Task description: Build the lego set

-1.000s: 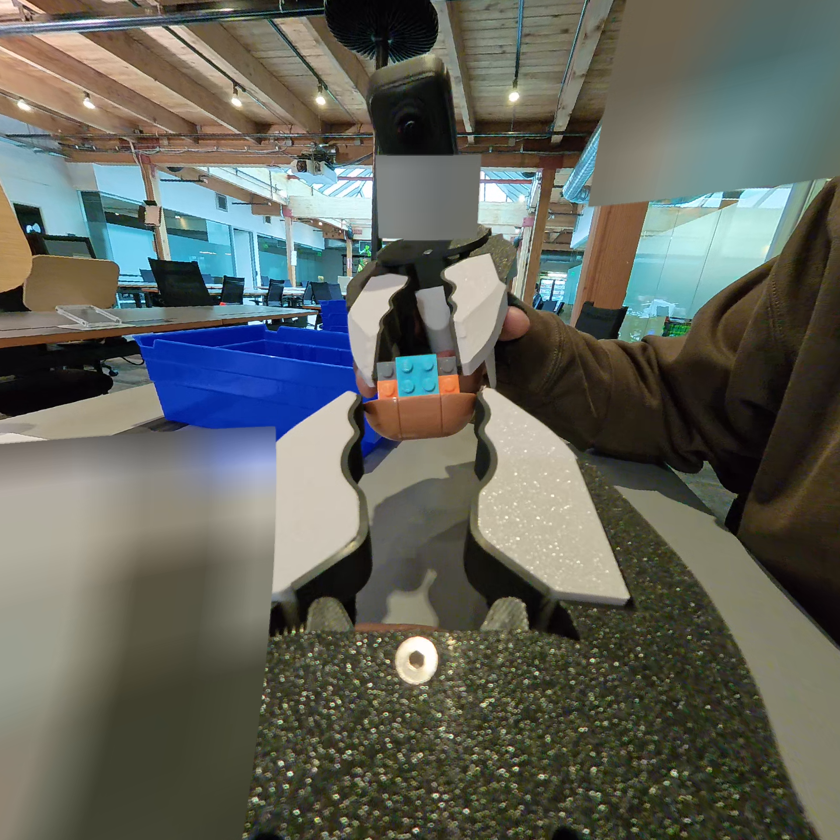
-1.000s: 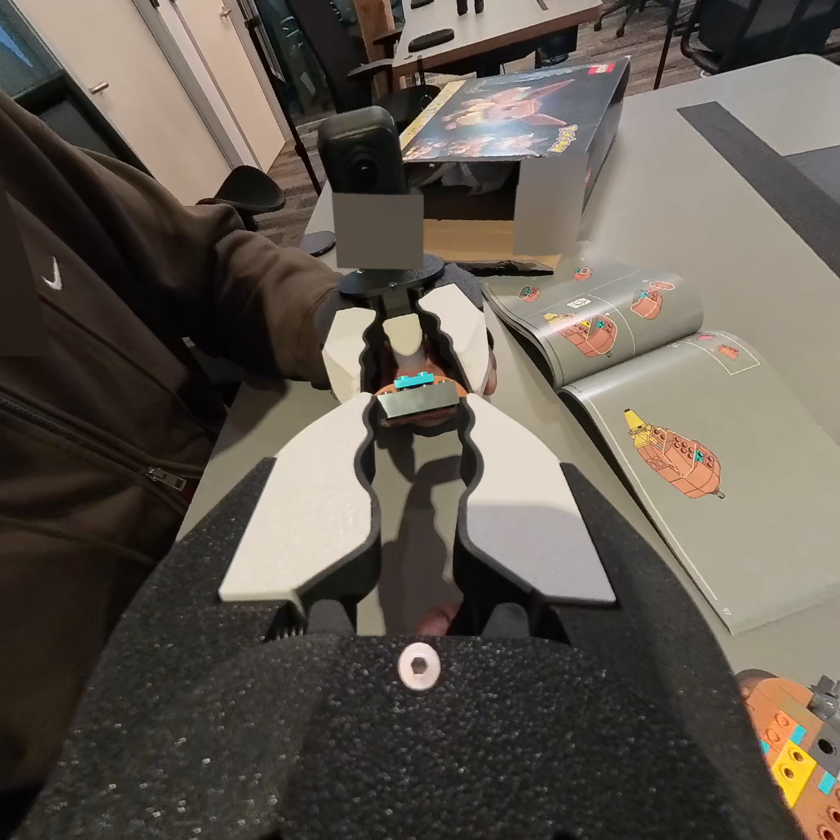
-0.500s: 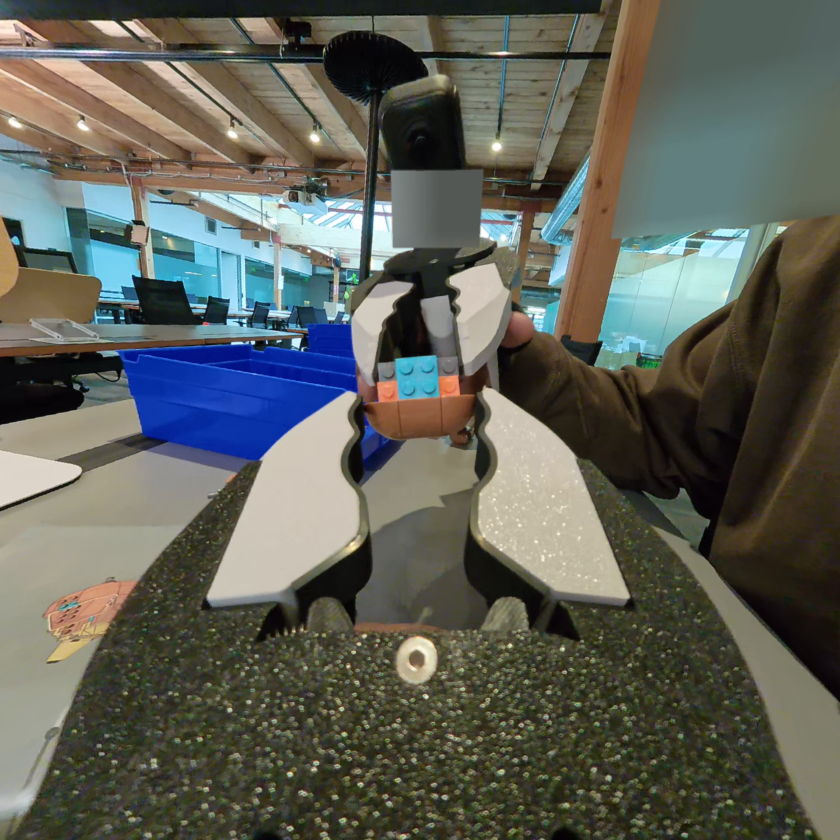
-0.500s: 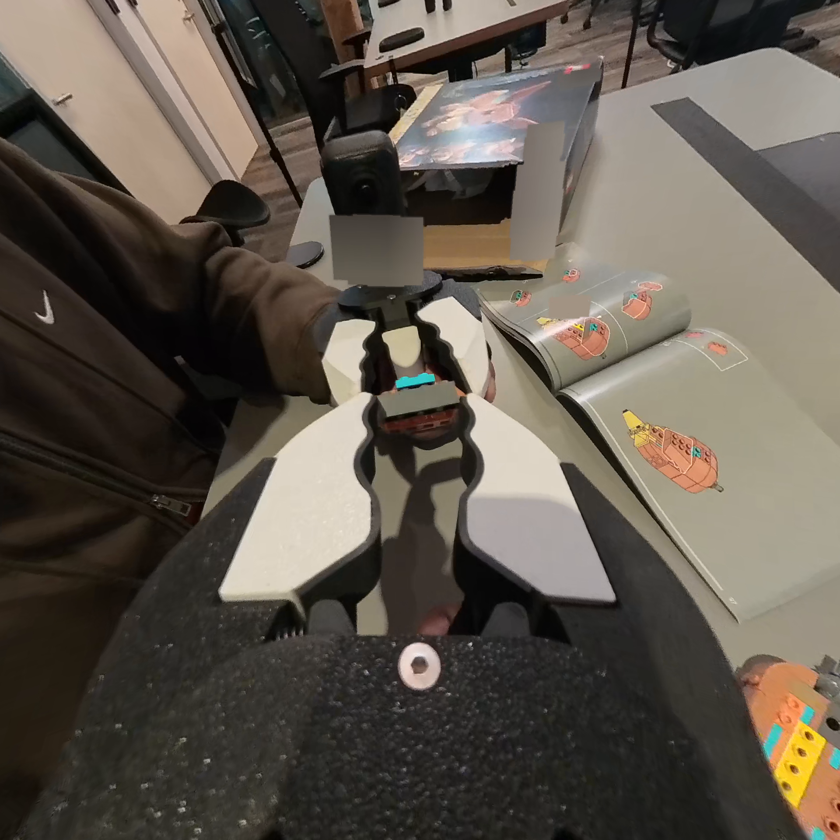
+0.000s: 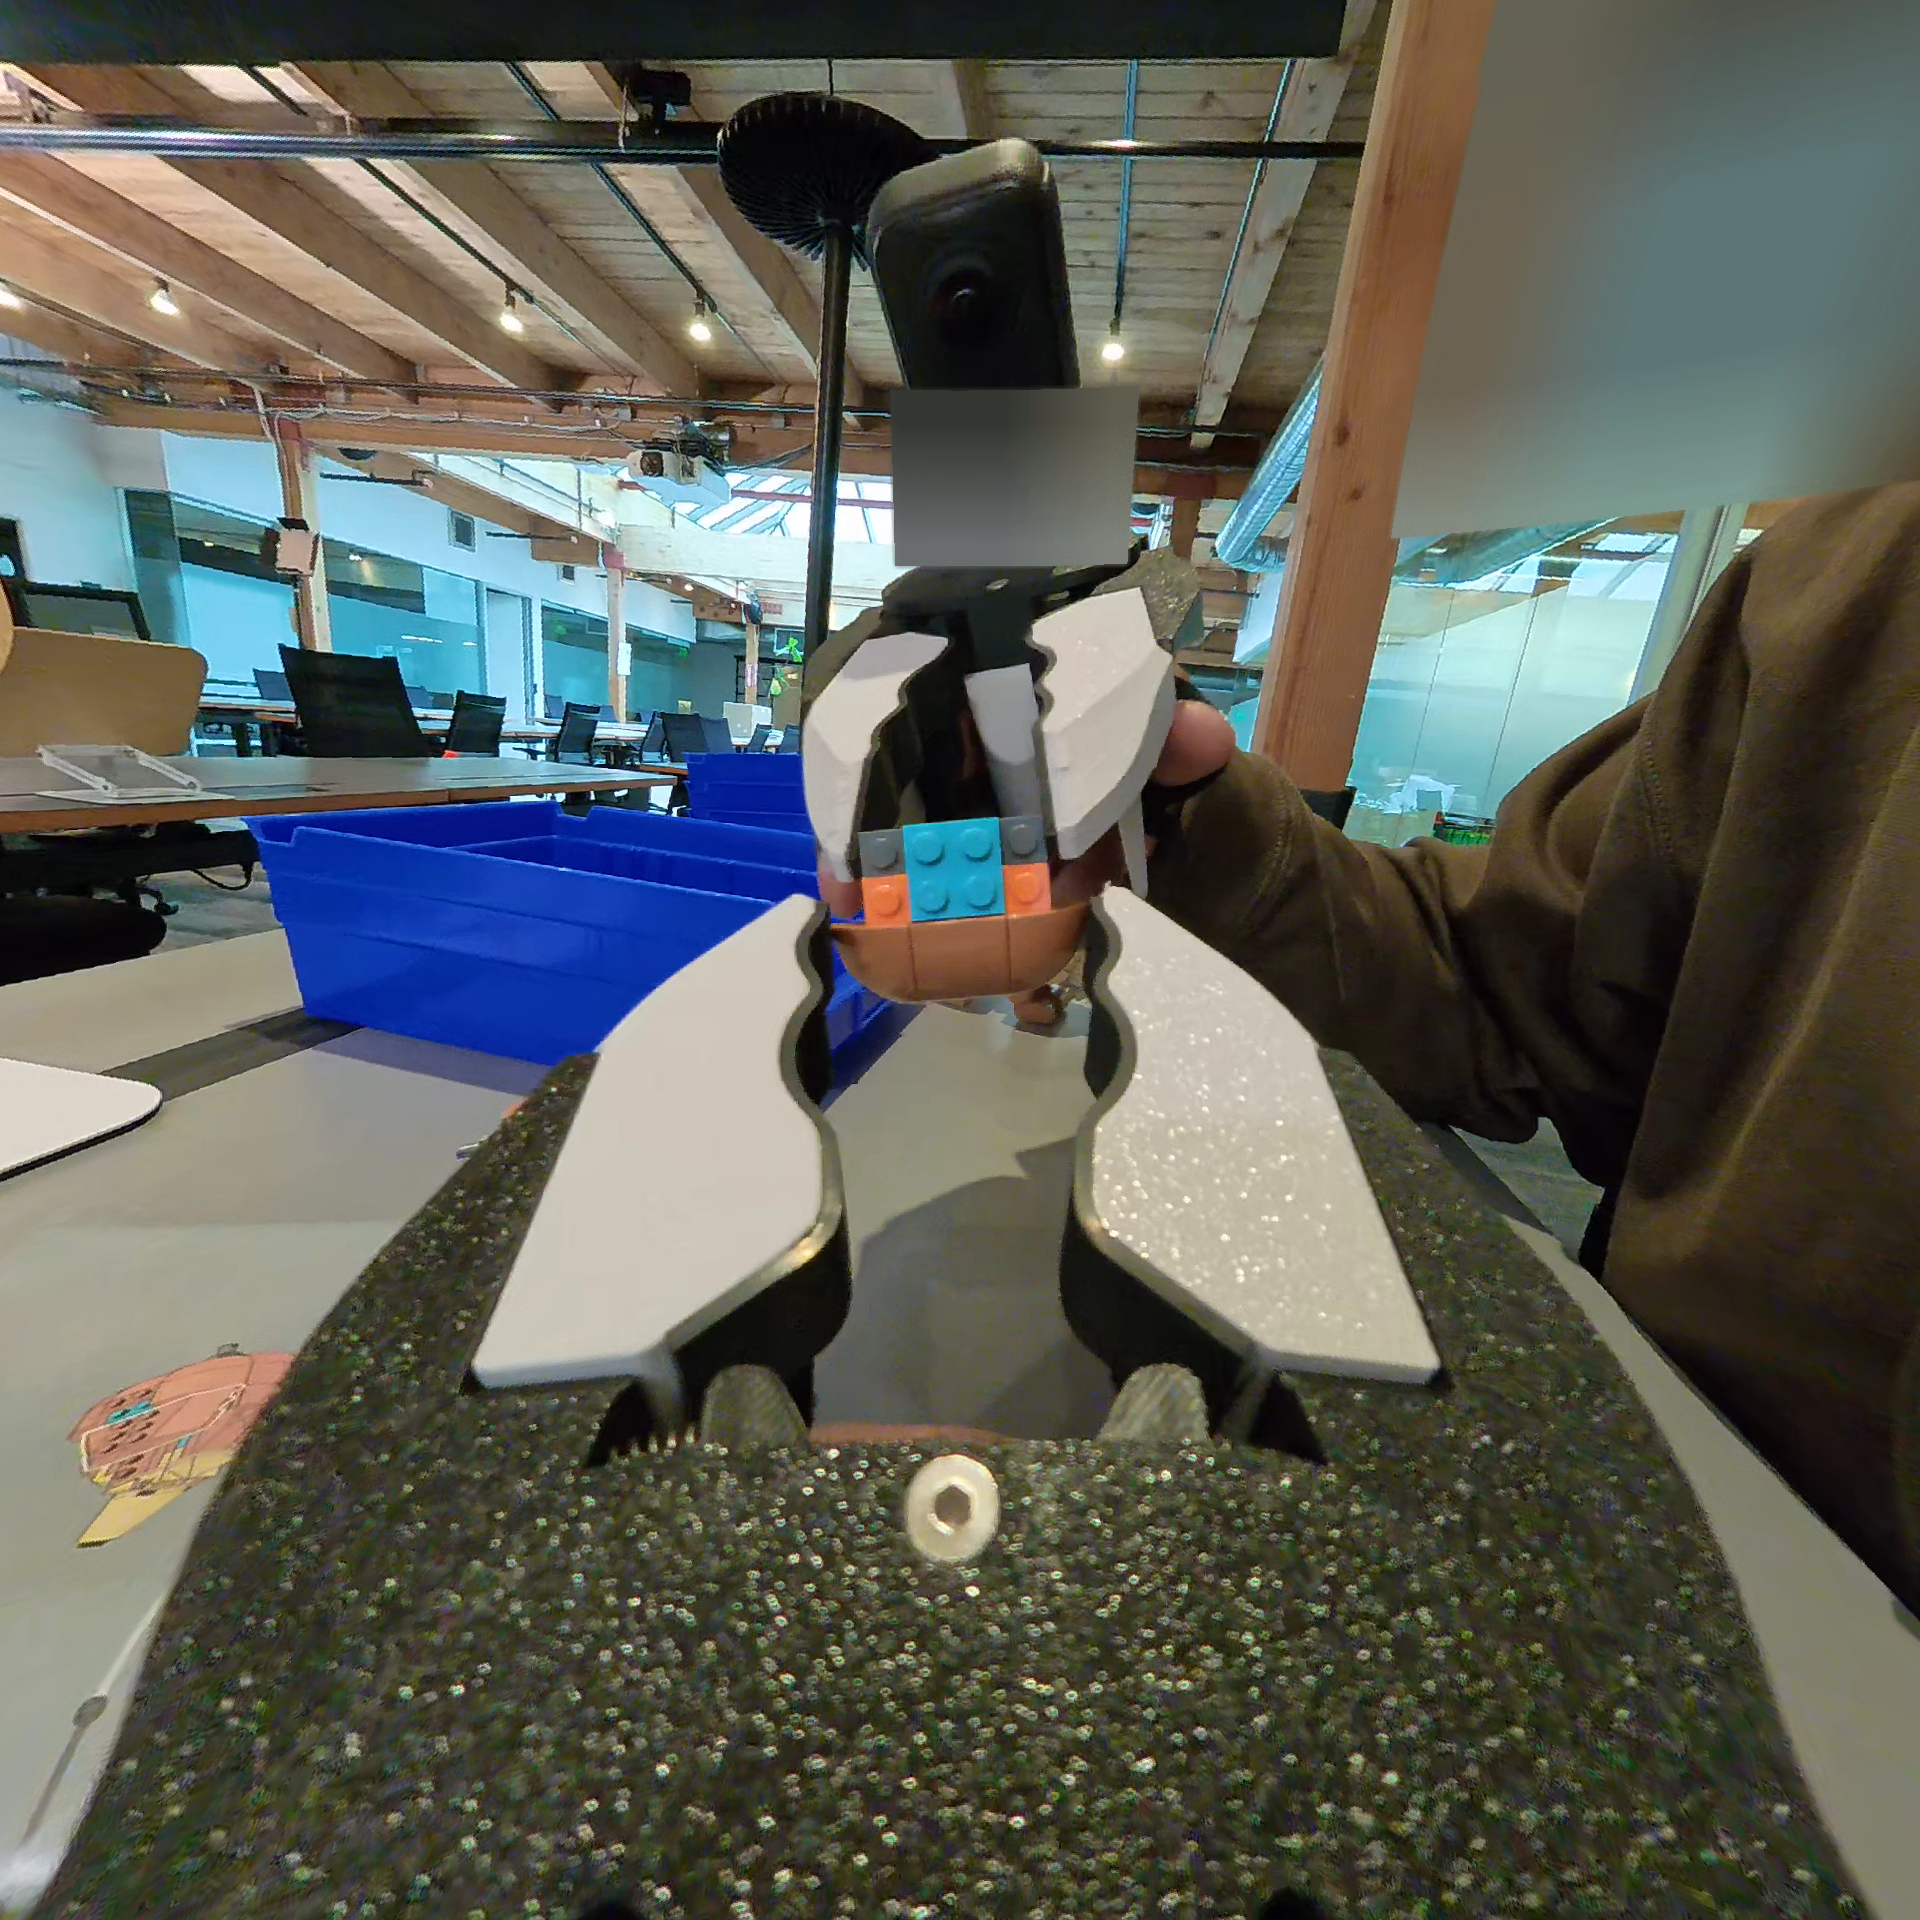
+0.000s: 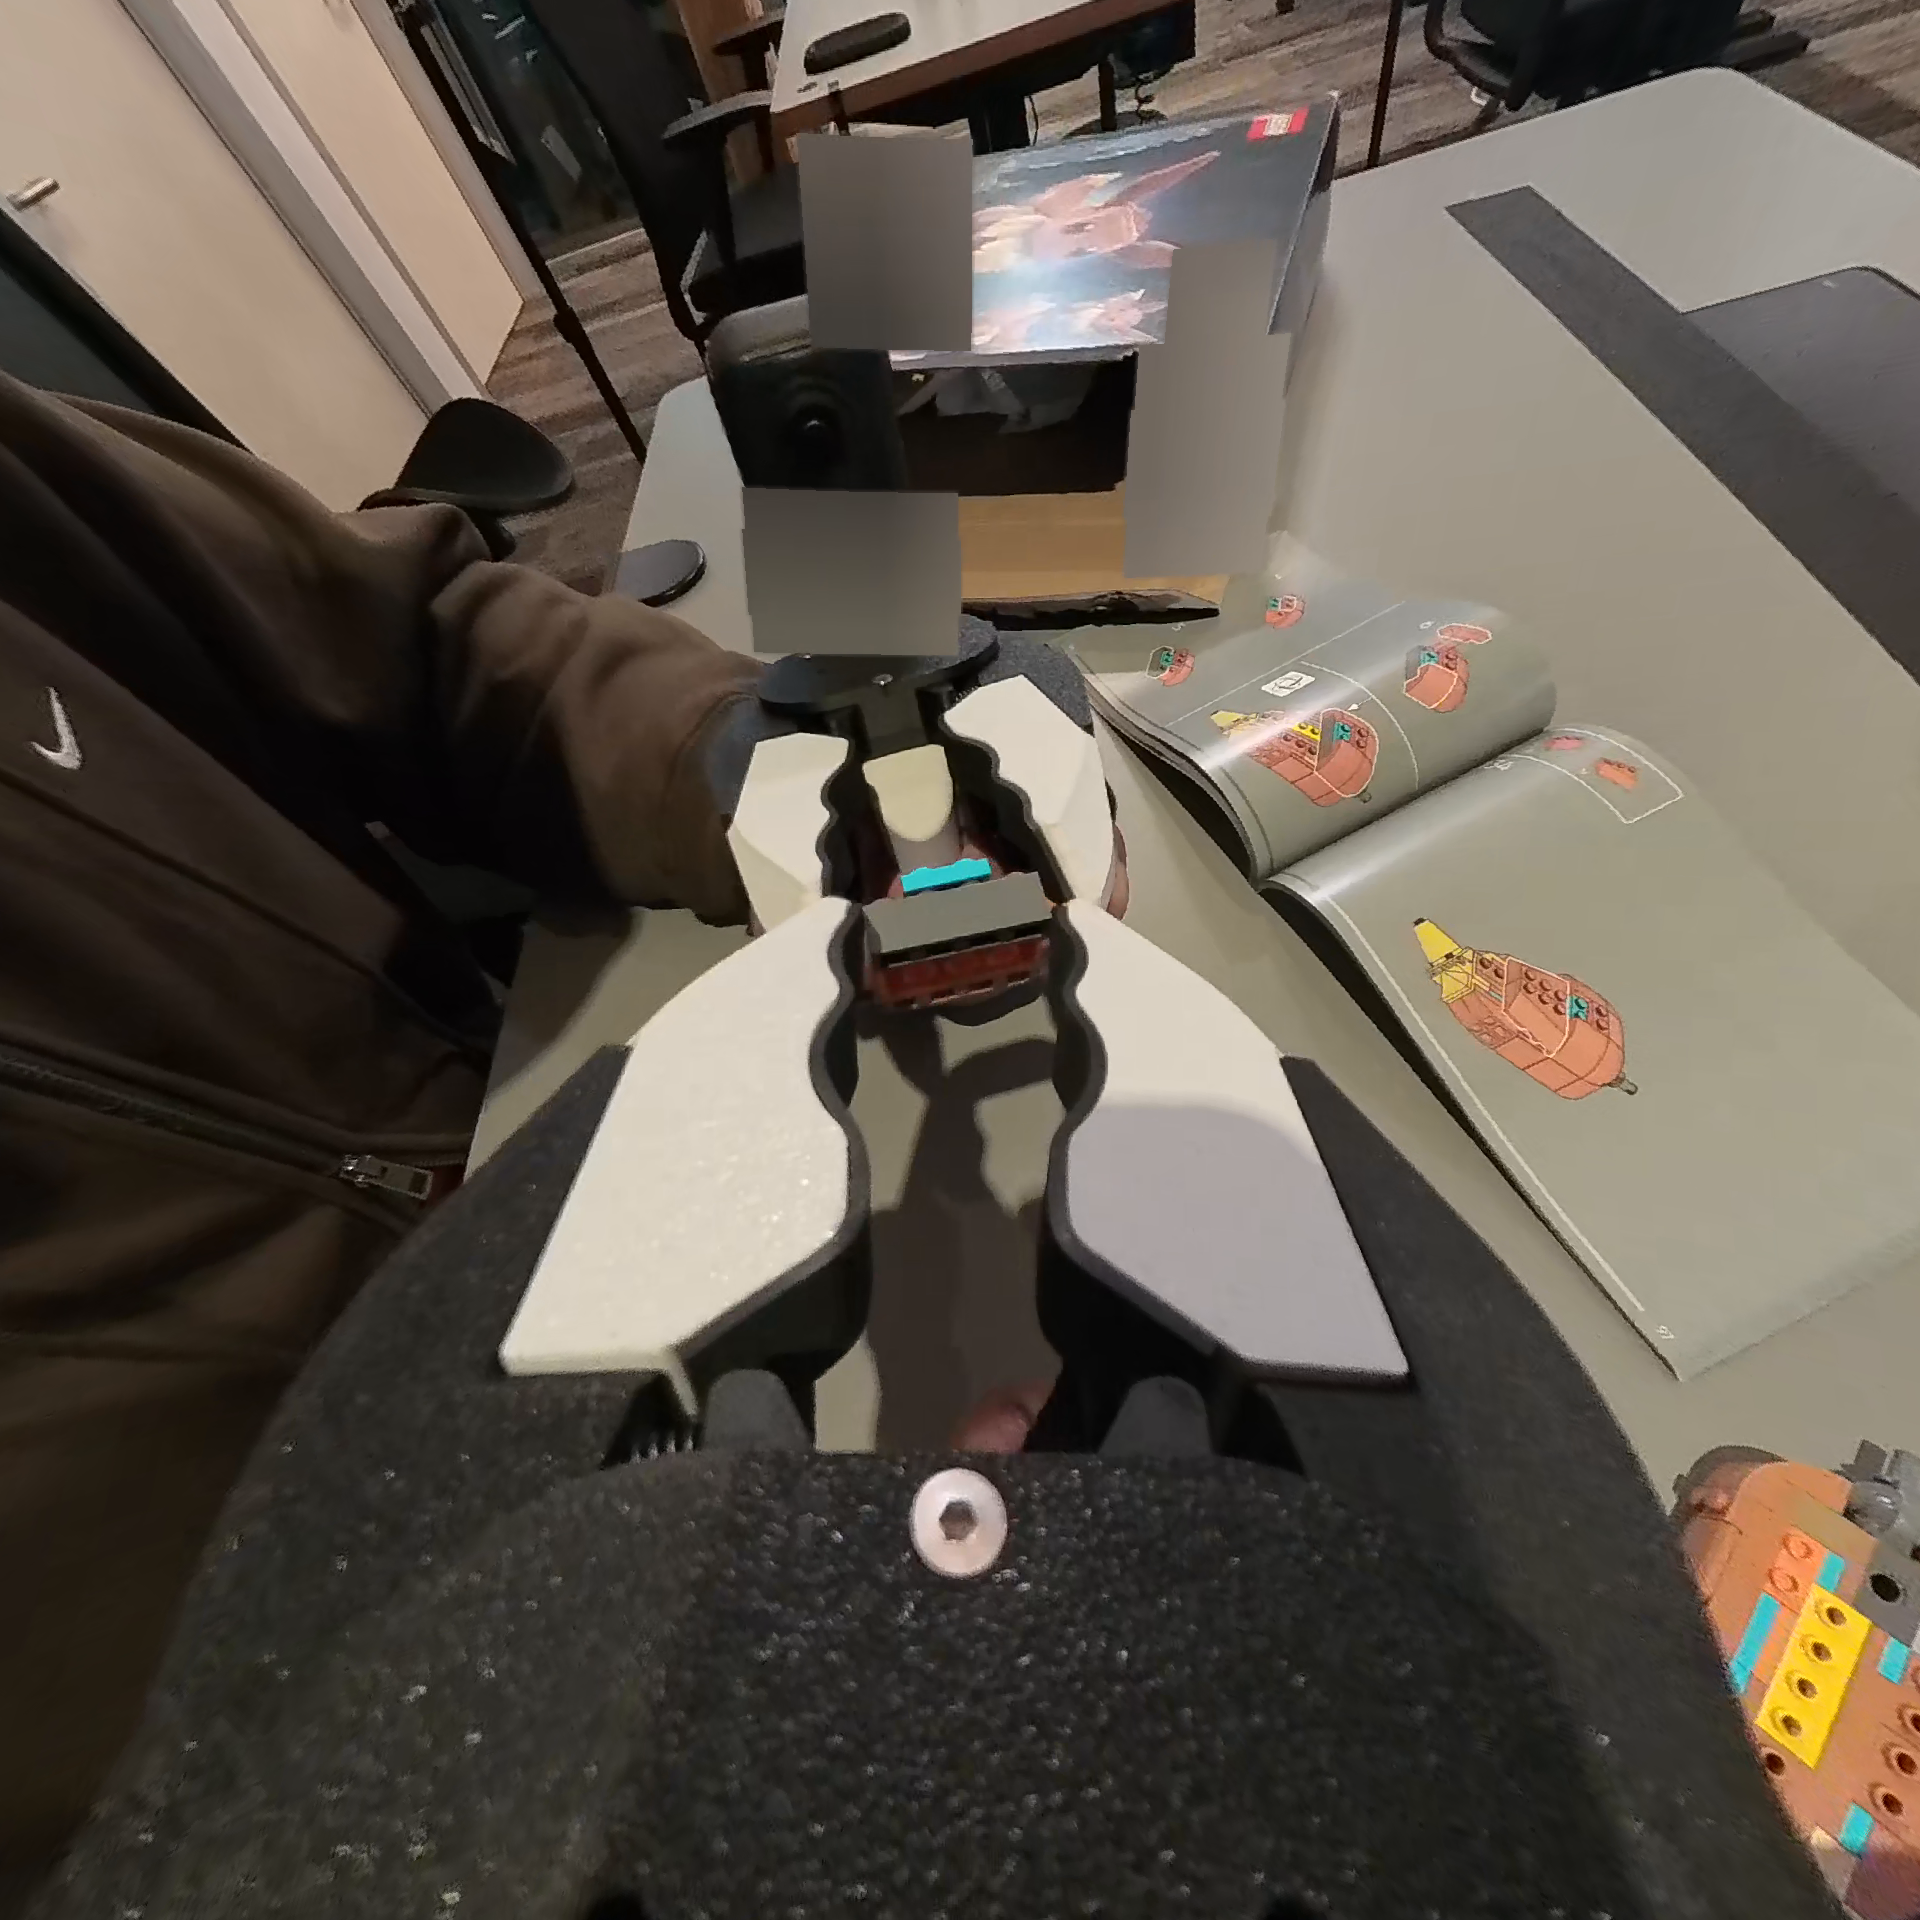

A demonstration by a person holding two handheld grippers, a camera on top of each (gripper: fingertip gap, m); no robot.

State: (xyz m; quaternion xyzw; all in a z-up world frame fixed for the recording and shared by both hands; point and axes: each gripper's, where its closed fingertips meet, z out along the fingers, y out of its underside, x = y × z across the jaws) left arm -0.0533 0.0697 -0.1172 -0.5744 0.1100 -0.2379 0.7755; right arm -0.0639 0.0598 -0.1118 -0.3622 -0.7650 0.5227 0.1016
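A small lego sub-assembly (image 5: 951,961) has a rounded brown hull and a top of blue, orange and grey studs. It is held in the air above the grey table (image 5: 260,1195). My left gripper (image 5: 956,925) is shut on its sides. My right gripper (image 6: 956,925) faces the left one and is shut on the same sub-assembly (image 6: 956,940), whose dark grey side and brown underside show in that view. Each gripper shows beyond the piece in the other's view. A larger, partly built brown model (image 6: 1829,1662) lies on the table at the lower right.
Blue bins (image 5: 499,914) stand on the table behind the grippers. An open instruction booklet (image 6: 1558,987) lies to the right, with the lego box (image 6: 1091,260) beyond it. The person's brown sleeves (image 6: 312,727) flank both views. A white board's edge (image 5: 62,1122) is at the left. My left and right fingertips are right by each other.
Both grippers kept their hold on the sub-assembly. The pair has tilted and shifted a little: the right wrist view now shows more of the piece's underside and of the large model.
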